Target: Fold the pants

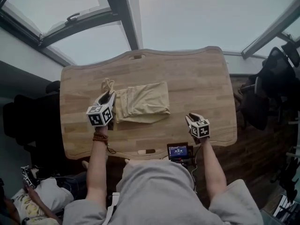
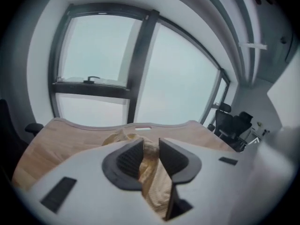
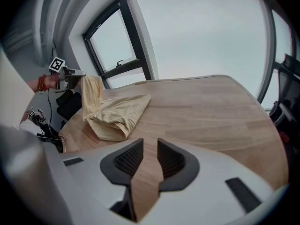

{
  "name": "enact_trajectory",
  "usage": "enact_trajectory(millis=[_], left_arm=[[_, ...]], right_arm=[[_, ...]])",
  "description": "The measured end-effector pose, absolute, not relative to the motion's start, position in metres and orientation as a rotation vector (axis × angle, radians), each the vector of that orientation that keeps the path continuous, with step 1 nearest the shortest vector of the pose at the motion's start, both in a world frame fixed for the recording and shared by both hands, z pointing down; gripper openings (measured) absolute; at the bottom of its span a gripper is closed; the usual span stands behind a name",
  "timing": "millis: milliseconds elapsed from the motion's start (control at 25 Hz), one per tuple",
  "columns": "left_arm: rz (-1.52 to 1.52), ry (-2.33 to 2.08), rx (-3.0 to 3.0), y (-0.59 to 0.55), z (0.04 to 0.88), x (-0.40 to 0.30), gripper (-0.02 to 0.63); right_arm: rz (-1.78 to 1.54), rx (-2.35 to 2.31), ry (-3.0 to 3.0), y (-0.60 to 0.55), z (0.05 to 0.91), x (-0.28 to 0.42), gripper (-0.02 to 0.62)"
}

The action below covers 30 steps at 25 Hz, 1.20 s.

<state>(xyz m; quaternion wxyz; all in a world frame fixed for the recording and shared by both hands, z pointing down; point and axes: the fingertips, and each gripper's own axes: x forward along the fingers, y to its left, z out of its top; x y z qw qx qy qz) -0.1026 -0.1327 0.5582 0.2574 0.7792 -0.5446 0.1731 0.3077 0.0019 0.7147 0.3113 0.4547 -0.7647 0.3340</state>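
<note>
Pants [image 1: 143, 102]: beige, folded, left of desk [image 1: 201, 74] centre.
Left tongs [image 1: 107, 98]: pinching their raised left end.
Right tongs [image 1: 192, 118]: narrow, empty, near front edge.
Screen [image 1: 178, 151]: front edge, text unreadable.

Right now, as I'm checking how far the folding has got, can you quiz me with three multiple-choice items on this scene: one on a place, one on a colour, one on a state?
1. Where on the table do the pants lie, seen from the head view?
A. toward the left side
B. at the right edge
C. hanging off the near edge

2. What colour are the pants?
A. dark blue
B. pale yellow
C. black

3. What is between the jaws of the left gripper?
A. nothing
B. a cable
C. pants cloth

Answers:
1 A: the pile sits mostly left of the table's middle, well apart from the right gripper.
2 B: the cloth looks pale yellow in all three views.
3 C: its jaws pinch the cloth, with one end raised off the table.
</note>
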Motion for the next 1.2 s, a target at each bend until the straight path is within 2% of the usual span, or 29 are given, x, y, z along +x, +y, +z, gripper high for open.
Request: enact_trajectory(millis=[360,440,600,760,1040,1200], left_arm=[[0.512,-1.221,2.221,-0.131,0.578,0.096,0.106],[0.509,-1.158,2.258,-0.125,0.579,0.132,0.059],[0.607,-1.019,2.372,-0.101,0.581,0.187,0.058],[0.826,-0.955,2.416,-0.058,0.605,0.181,0.092],[1.133,-1.021,2.299,-0.016,0.677,0.104,0.150],[1.256,-0.978,2.371,-0.025,0.697,0.114,0.150]], right_arm=[[0.912,1.164,-2.073,-0.002,0.723,0.344,0.092],[0.931,1.164,-2.080,-0.001,0.724,0.349,0.092],[0.979,1.118,-2.101,0.001,0.723,0.351,0.092],[0.977,0.981,-2.160,-0.013,0.718,0.324,0.097],[0.930,0.714,-2.325,-0.108,0.700,0.215,0.112],[1.011,0.683,-2.304,-0.162,0.701,0.165,0.112]])
